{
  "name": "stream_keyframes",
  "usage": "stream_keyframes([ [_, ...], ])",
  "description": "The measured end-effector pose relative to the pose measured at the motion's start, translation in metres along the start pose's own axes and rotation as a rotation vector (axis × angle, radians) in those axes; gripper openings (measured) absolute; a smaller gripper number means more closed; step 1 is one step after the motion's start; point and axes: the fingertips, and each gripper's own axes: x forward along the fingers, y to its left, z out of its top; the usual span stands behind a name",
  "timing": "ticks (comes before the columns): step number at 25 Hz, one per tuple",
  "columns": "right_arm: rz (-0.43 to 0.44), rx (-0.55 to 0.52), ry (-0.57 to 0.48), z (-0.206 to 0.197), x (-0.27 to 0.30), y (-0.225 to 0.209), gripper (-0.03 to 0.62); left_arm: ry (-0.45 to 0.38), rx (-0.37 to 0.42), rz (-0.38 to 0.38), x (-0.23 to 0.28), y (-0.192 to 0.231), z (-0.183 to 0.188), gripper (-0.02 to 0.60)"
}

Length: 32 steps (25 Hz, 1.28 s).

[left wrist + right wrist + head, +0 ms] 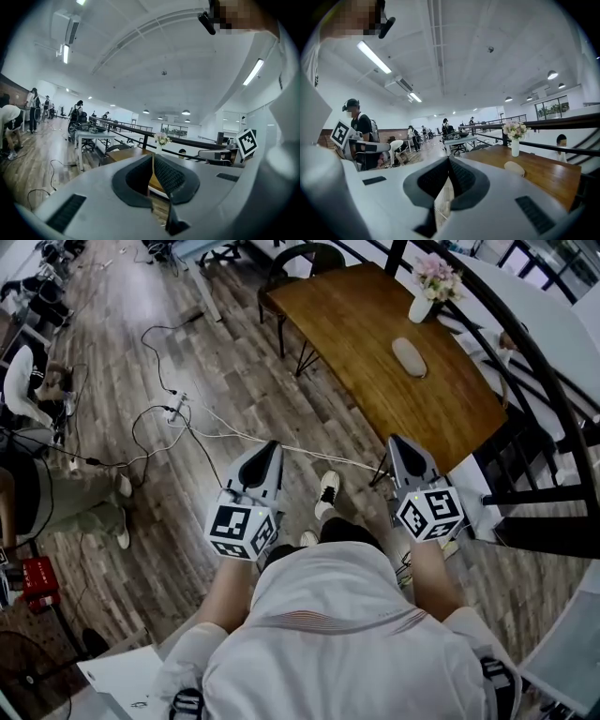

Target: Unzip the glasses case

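While our left tool [270, 448] and right tool [401, 442] are both closed and empty, the glasses case [409, 356] lies well ahead on the wooden counter [356, 324] (a flower vase [421, 307] stands near); unless we pin it, tugging the zip may slide it.

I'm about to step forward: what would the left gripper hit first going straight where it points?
Probably the wooden table, showing just past the closed fingers of the left gripper; nothing nearer appears in that line, though depth is unclear.
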Motion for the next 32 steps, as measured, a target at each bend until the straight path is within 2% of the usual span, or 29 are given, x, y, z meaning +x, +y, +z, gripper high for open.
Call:
stream_keyframes([
  [7, 0.053, 0.013, -0.008, 0.012, 0.069, -0.016, 0.051, 0.009, 0.009, 0.046, 0.039, 0.039, 0.015, 0.023],
  [13, 0.031, 0.036, -0.024, 0.034, 0.114, -0.057, 0.051, 0.025, 0.022, 0.039, 0.1, 0.061, 0.036, 0.023],
  [23, -0.125, 0.094, -0.046, 0.053, 0.154, -0.177, 0.052, 0.041, 0.078, -0.101, 0.244, 0.051, 0.063, 0.023],
  [32, -0.26, 0.128, -0.033, 0.052, 0.167, -0.225, 0.051, 0.074, 0.087, -0.23, 0.315, 0.053, 0.066, 0.023],
])
